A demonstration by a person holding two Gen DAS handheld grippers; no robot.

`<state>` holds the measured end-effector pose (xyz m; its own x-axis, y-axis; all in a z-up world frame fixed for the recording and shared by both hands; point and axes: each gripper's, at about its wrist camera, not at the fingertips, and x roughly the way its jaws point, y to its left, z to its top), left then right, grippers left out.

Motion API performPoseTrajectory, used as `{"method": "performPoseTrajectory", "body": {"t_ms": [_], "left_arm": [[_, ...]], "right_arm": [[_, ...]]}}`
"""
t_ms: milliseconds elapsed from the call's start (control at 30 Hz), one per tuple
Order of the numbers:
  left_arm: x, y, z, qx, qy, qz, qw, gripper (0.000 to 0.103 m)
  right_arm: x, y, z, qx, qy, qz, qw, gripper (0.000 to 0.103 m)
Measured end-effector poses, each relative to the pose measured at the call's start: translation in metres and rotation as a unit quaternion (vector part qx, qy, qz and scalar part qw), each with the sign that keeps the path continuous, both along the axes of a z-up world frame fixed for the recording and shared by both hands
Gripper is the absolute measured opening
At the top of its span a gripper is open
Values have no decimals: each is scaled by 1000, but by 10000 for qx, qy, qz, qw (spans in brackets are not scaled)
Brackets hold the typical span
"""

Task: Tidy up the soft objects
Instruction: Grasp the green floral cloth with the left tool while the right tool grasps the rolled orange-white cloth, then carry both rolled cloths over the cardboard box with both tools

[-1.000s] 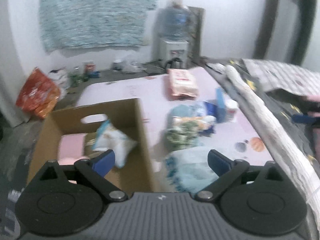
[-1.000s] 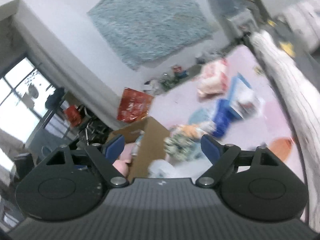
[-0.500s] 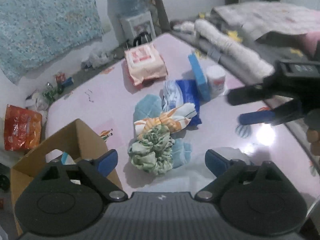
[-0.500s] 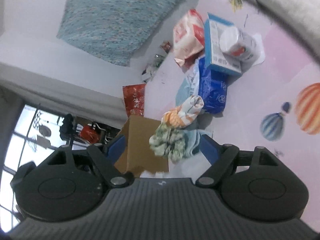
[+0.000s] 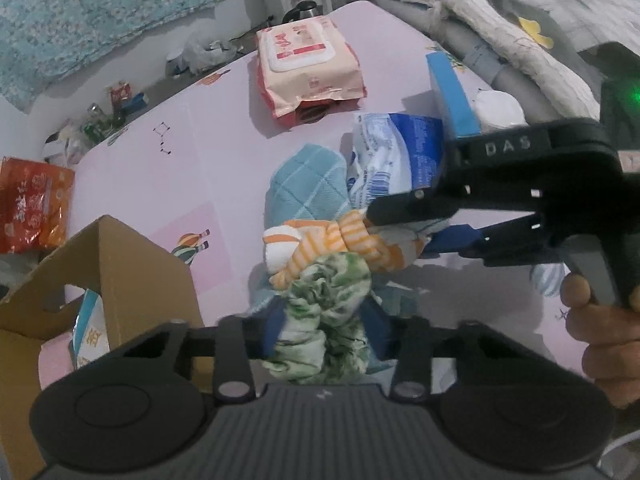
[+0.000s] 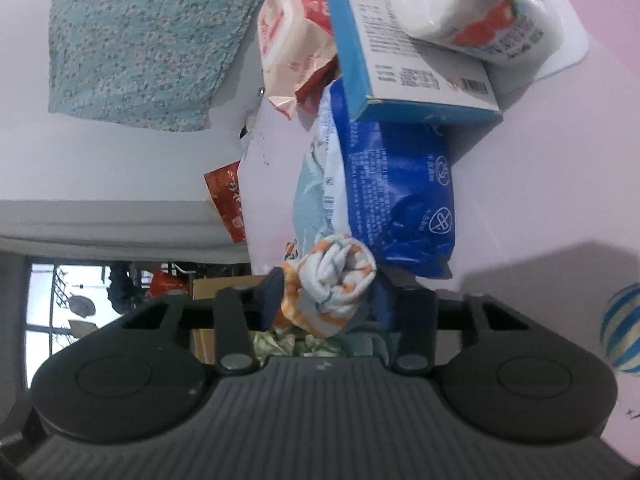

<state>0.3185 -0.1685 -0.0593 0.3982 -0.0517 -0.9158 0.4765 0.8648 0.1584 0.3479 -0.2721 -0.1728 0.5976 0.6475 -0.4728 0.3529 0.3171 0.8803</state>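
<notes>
My left gripper [image 5: 326,330] is shut on a green and white scrunched cloth [image 5: 326,304] on the pink table. My right gripper [image 6: 326,300] is shut on an orange and white rolled cloth [image 6: 336,284], which also shows in the left wrist view [image 5: 320,248] just behind the green one. The right gripper [image 5: 400,224] reaches in from the right in the left wrist view. A light blue checked cloth [image 5: 308,188] lies behind both. An open cardboard box [image 5: 120,264] stands to the left with a packet inside.
A pink wipes pack [image 5: 308,64], a blue pack [image 6: 400,200], a blue box [image 6: 400,40] and a white tub [image 6: 472,8] lie on the table [image 5: 180,168]. A rolled white blanket [image 5: 500,36] runs along its right edge. An orange bag [image 5: 32,204] sits far left.
Both grippers moved down onto the cloth pile and closed from open: the left on the green cloth, the right on the orange and white cloth.
</notes>
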Motion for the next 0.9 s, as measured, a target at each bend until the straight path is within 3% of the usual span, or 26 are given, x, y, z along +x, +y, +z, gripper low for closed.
{"method": "performPoseTrajectory", "body": {"t_ms": [67,133,233,433,700,900], "left_arm": [[1,2,1,-81,27,74,9999,26],[-1,5,4,-160,36,137,9998,4],[-4,7,12,-376,57,194,9991,3],[-26,8,45,-684,-281,97,9972,2],[-76,22,105,-1205,-832,-24,9892,2],[-118,65,151,-1589,-1298,213,9785,2]], "right_arm": [[1,4,-5,60,-22,-64,10000,31],[-1,6,-7,97,-70,-128,9998,28],[-6,7,-5,94,-153,-252,9995,26],[-27,-13,20,48,-431,-563,9975,25],[-81,-51,82,-63,-1044,-812,9912,25],[-124,-49,138,-258,-1622,-671,9841,25]]}}
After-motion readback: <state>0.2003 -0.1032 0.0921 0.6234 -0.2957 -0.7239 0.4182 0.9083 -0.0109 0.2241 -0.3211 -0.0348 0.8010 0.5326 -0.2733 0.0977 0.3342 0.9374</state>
